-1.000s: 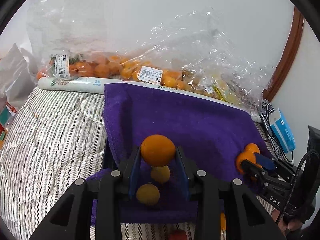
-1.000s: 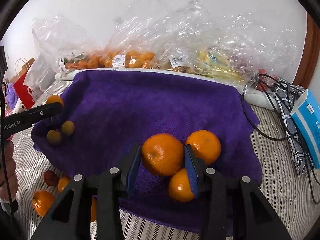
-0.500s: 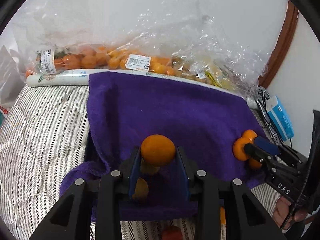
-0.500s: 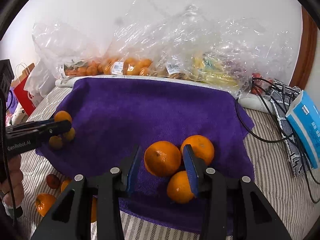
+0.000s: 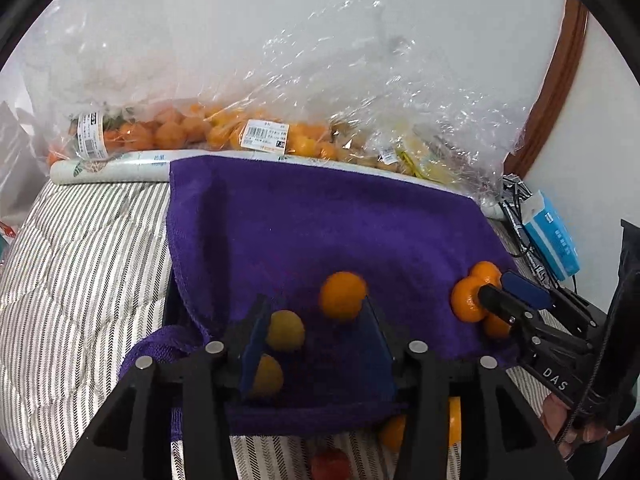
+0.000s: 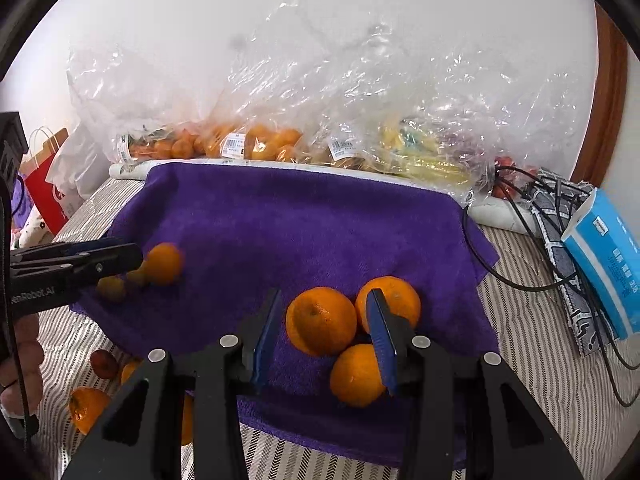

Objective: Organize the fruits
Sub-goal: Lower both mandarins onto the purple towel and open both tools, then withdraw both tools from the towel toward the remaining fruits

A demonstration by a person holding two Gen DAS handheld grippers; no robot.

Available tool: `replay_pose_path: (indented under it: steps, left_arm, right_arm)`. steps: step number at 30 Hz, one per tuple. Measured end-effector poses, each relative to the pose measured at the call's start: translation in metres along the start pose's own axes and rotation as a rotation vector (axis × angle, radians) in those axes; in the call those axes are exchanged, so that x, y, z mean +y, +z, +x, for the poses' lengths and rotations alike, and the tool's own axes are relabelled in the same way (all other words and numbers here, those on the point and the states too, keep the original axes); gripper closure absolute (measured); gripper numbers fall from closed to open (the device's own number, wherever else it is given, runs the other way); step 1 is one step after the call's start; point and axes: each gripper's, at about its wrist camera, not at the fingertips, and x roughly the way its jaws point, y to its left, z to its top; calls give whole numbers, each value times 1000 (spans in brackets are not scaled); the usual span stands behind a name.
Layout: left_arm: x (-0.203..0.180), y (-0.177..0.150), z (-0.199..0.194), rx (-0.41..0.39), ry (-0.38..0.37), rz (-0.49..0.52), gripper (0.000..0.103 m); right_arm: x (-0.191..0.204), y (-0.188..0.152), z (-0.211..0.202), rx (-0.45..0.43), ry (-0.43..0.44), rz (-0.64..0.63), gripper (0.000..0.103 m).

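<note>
A purple towel (image 5: 320,224) lies spread over striped bedding. My left gripper (image 5: 314,308) has its jaws opening; a blurred orange (image 5: 343,295) sits free at the tip of its right pad, and two small yellow fruits (image 5: 285,330) lie by its left pad. My right gripper (image 6: 324,298) hovers over a cluster of three oranges on the towel. One orange (image 6: 321,320) sits between its pads with a gap on the left side, so nothing is pressed. From the right wrist view, the left gripper (image 6: 134,256) shows at the left with the loose orange (image 6: 164,264) just past its tip.
Clear plastic bags of fruit (image 6: 260,144) line the wall behind the towel. A blue tissue box (image 6: 604,264) and black cables (image 6: 516,272) lie at the right. Loose oranges (image 6: 86,408) and a red fruit (image 6: 103,364) rest on the bedding (image 5: 80,280) at the towel's front edge.
My left jaws have spread and the orange they gripped has come free, shifting right. The right gripper's orange now sits a little farther away between unchanged pads.
</note>
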Motion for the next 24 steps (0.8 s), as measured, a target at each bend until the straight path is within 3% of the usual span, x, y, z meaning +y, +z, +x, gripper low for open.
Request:
replay_pose_path:
  steps: [13,21,24]
  left_arm:
    - [-8,7,-36,-72,32,12,57]
    - [6,-18,-70,-70,55,-5,57]
    - [22,-36,-82,-61,42,-56,57]
  right_arm:
    - [7,-1,-47,-70,8,73,60]
    - [47,-29,-58,8,89,19,60]
    - [60,-38,-52,38,131,22,61]
